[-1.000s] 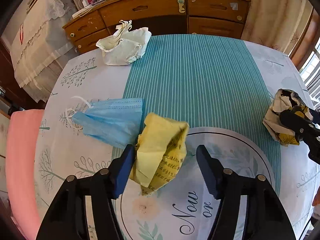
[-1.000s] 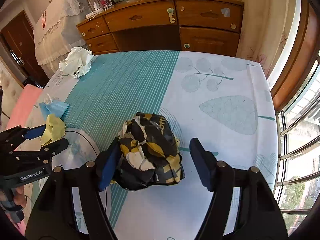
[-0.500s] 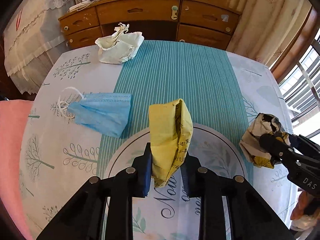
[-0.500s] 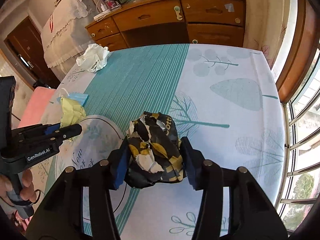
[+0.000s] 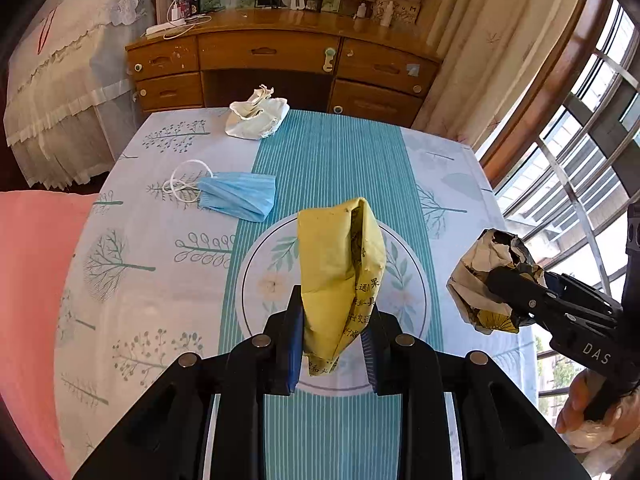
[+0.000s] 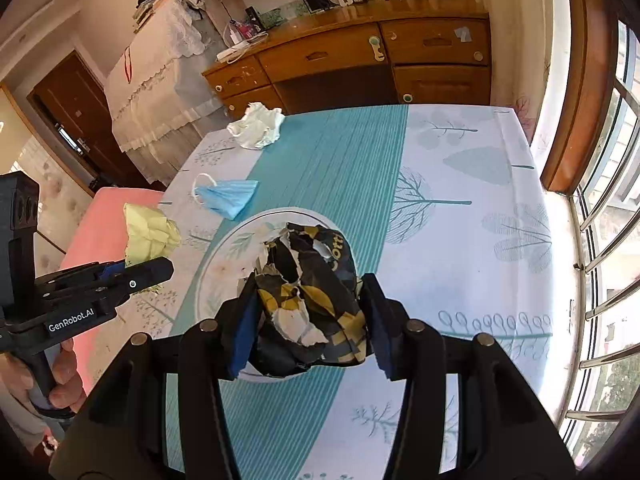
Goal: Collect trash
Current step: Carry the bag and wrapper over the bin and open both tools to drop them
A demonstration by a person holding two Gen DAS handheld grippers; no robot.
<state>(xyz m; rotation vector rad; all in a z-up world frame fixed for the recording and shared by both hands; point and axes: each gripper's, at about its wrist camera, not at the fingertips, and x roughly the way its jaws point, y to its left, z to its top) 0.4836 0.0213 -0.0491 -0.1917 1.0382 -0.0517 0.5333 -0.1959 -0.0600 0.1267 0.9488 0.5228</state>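
My left gripper (image 5: 334, 336) is shut on a crumpled yellow paper (image 5: 340, 272) with black print, held well above the table; the same paper (image 6: 148, 236) shows at the left of the right wrist view. A crumpled black, yellow and white wrapper (image 6: 312, 300) sits pinched in my right gripper (image 6: 310, 320), also lifted off the cloth, and the wrapper (image 5: 492, 280) appears at the right of the left wrist view. On the table lie a blue face mask (image 5: 236, 196) and a white crumpled tissue (image 5: 256, 116) near the far edge.
The table wears a cloth (image 5: 332, 160) with a teal striped band and tree prints. A wooden dresser (image 5: 280, 64) stands behind it, a pink chair (image 5: 32, 280) at the left, window bars (image 6: 600, 240) at the right. A hand (image 6: 60, 376) grips the left tool.
Both grippers closed on their trash, the left on the yellow paper, the right on the wrapper, and both rose away from the table, which now looks farther below.
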